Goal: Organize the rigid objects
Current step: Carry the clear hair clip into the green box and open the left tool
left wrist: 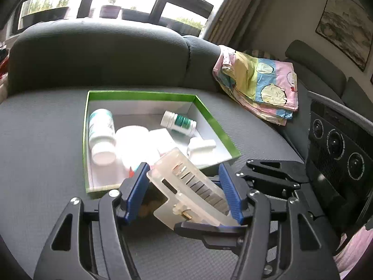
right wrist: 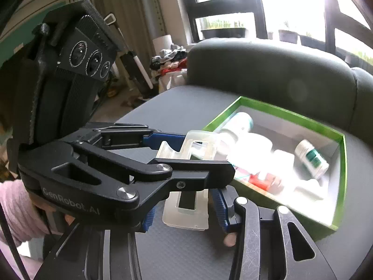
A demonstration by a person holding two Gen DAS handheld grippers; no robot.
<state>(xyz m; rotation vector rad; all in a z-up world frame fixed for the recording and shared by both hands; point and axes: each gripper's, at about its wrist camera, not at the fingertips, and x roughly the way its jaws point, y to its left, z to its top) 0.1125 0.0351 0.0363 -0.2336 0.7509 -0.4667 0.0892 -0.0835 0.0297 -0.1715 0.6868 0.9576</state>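
Observation:
A translucent plastic case [left wrist: 186, 186] with a row of dark slots hangs tilted above the grey sofa seat, just before the green-rimmed box [left wrist: 209, 114]. My left gripper [left wrist: 184, 189] is shut on it, a blue pad against each long side. My right gripper [right wrist: 185, 212] is shut on the same case [right wrist: 186, 210] from the other end. In the right wrist view the left gripper [right wrist: 207, 154] crosses in from the left. The box [right wrist: 291, 116] holds a large white bottle [left wrist: 101, 133], a green-labelled bottle [left wrist: 179, 122], a white jar [left wrist: 132, 140] and other white items.
The box lies on the grey sofa seat [left wrist: 46, 140] in front of the backrest [left wrist: 105, 53]. A folded pastel cloth [left wrist: 258, 84] lies at the right on the seat. A pink sleeve [right wrist: 18, 205] shows at the left edge. Clutter stands on the floor [right wrist: 167, 60] beyond the sofa.

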